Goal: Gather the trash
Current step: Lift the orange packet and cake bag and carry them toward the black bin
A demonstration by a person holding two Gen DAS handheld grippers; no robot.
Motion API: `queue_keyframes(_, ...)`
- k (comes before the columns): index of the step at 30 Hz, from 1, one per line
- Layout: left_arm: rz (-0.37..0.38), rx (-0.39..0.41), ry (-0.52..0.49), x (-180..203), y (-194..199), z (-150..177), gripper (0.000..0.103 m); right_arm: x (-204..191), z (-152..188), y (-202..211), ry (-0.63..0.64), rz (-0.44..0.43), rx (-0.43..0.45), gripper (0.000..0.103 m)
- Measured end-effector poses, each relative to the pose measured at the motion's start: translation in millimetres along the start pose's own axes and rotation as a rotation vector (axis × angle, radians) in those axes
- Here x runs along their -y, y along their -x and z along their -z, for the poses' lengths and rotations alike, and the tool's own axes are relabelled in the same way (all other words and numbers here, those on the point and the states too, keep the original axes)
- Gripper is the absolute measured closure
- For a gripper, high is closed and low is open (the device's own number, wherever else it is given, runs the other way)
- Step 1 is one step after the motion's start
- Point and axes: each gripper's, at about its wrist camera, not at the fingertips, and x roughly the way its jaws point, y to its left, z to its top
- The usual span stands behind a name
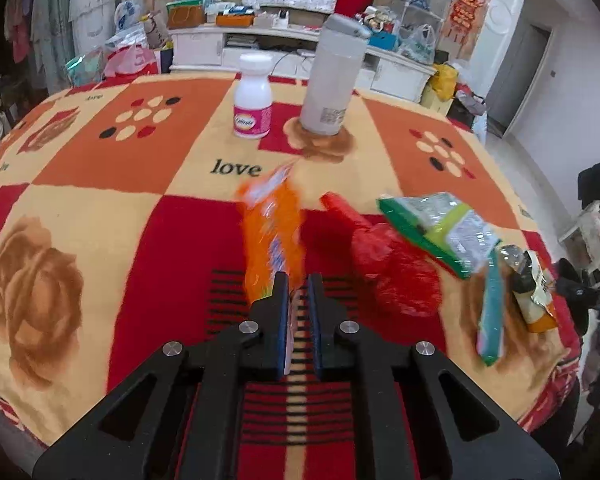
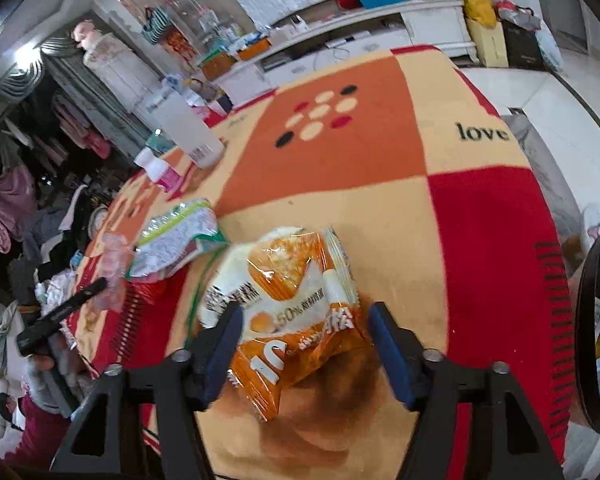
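My left gripper (image 1: 298, 282) is shut on the near end of an orange wrapper (image 1: 272, 236), which sticks out ahead of the fingertips above the blanket. To its right lie a crumpled red plastic bag (image 1: 392, 268), a green-and-clear wrapper (image 1: 440, 228) and a teal wrapper (image 1: 492, 312). In the right wrist view, my right gripper (image 2: 306, 312) stands open around an orange-and-white snack bag (image 2: 296, 300) lying on the blanket. The right pad is clearly apart from the bag. The green-and-clear wrapper (image 2: 180, 240) lies beyond it to the left.
A white pill bottle (image 1: 253, 96) and a tall grey flask (image 1: 332, 80) stand at the far side of the blanket-covered table (image 1: 100, 200). The table's right edge drops to a tiled floor (image 2: 560, 92). A cluttered white cabinet (image 1: 284, 40) runs behind.
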Motion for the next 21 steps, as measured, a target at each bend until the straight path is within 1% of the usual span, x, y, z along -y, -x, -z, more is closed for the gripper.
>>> queue_keyframes(3,0.020,0.018,-0.011,9.0,8.4,0.3,0.096,3.9,0.7,-11.9,-0.027,-0.012,-0.023,0.029)
queue_keyframes(6,0.040,0.027,-0.027,17.3,13.8,0.5,0.096,3.0,1.2,-18.0,-0.030,0.005,-0.033,0.029)
queue_keyframes(7,0.041,0.026,-0.035,19.0,13.9,0.6,0.096,2.5,1.4,-16.6,-0.031,-0.003,-0.028,0.029)
queue_keyframes(8,0.042,0.019,-0.038,19.2,12.5,0.6,0.096,2.2,1.0,-14.9,-0.033,-0.016,-0.023,0.025)
queue_keyframes(10,0.041,0.003,-0.014,14.2,7.3,0.8,0.096,2.4,0.2,-13.2,-0.032,-0.020,-0.020,0.021)
queue_keyframes(12,0.046,-0.010,0.033,6.5,1.6,1.5,0.095,3.0,-1.0,-14.4,-0.033,-0.019,-0.022,0.020)
queue_keyframes(13,0.052,-0.023,0.059,1.7,-2.6,1.8,0.091,3.6,-0.8,-16.2,-0.037,-0.022,-0.026,0.020)
queue_keyframes(14,0.052,-0.031,0.076,-1.3,-5.3,2.2,0.077,4.1,-0.6,-18.9,-0.042,-0.029,-0.032,0.020)
queue_keyframes(15,0.053,-0.036,0.104,-6.5,-9.3,2.7,0.065,4.4,0.2,-21.2,-0.047,-0.035,-0.038,0.020)
queue_keyframes(16,0.061,-0.032,0.122,-9.9,-11.7,3.5,0.046,4.4,0.9,-23.0,-0.052,-0.038,-0.040,0.020)
queue_keyframes(17,0.070,-0.025,0.138,-12.9,-13.3,4.1,0.043,3.7,1.6,-24.2,-0.056,-0.042,-0.039,0.019)
queue_keyframes(18,0.077,-0.022,0.154,-16.2,-16.2,3.5,0.043,2.7,2.1,-24.9,-0.057,-0.045,-0.037,0.018)
queue_keyframes(19,0.075,-0.023,0.162,-18.1,-19.2,2.3,0.042,1.1,2.4,-25.0,-0.055,-0.048,-0.036,0.015)
queue_keyframes(21,0.052,-0.034,0.154,-18.6,-28.8,-1.4,0.039,-1.0,2.0,-25.6,-0.052,-0.049,-0.038,0.014)
